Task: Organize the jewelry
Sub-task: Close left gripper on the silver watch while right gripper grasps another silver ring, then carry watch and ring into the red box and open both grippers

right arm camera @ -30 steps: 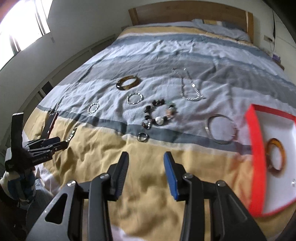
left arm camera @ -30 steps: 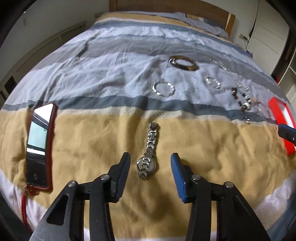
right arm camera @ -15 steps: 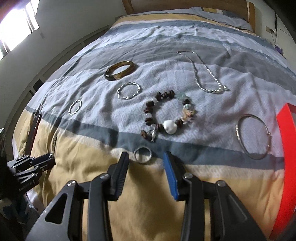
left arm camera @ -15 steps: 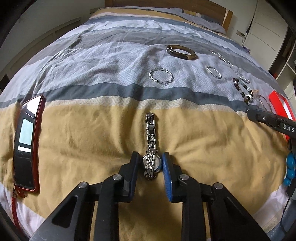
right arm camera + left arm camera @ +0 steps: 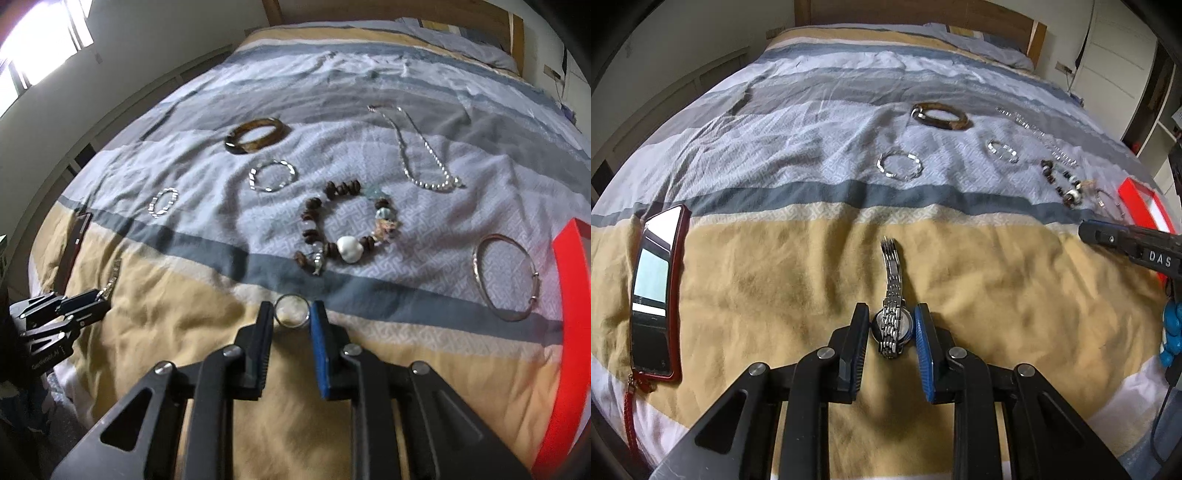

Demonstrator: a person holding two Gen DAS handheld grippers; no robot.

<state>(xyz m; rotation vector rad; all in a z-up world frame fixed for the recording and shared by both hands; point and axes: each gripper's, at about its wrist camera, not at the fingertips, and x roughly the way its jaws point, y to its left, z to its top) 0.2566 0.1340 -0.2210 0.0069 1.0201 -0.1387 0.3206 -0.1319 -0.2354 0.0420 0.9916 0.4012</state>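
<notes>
A silver watch [image 5: 891,325] lies on the tan band of the bedspread, its strap stretched away from me. My left gripper [image 5: 892,314] is shut on the watch case, one pad on each side. In the right wrist view a small silver ring [image 5: 291,326] sits between the pads of my right gripper [image 5: 291,310]; the jaws are closing and both pads touch the ring. A red tray [image 5: 569,295] with a white floor stands at the right edge of the bed. The left gripper [image 5: 99,299] also shows at far left there, the watch strap trailing from it.
On the grey stripes lie a brown bangle [image 5: 255,134], a twisted silver bracelet [image 5: 273,176], a small silver bracelet [image 5: 162,202], a bead bracelet [image 5: 347,229], a chain necklace [image 5: 424,155] and a thin silver bangle [image 5: 506,277]. A phone in a red case [image 5: 653,291] lies left.
The left jaws closed onto the watch case. The right gripper moved forward and down over the ring, and its jaws narrowed around it.
</notes>
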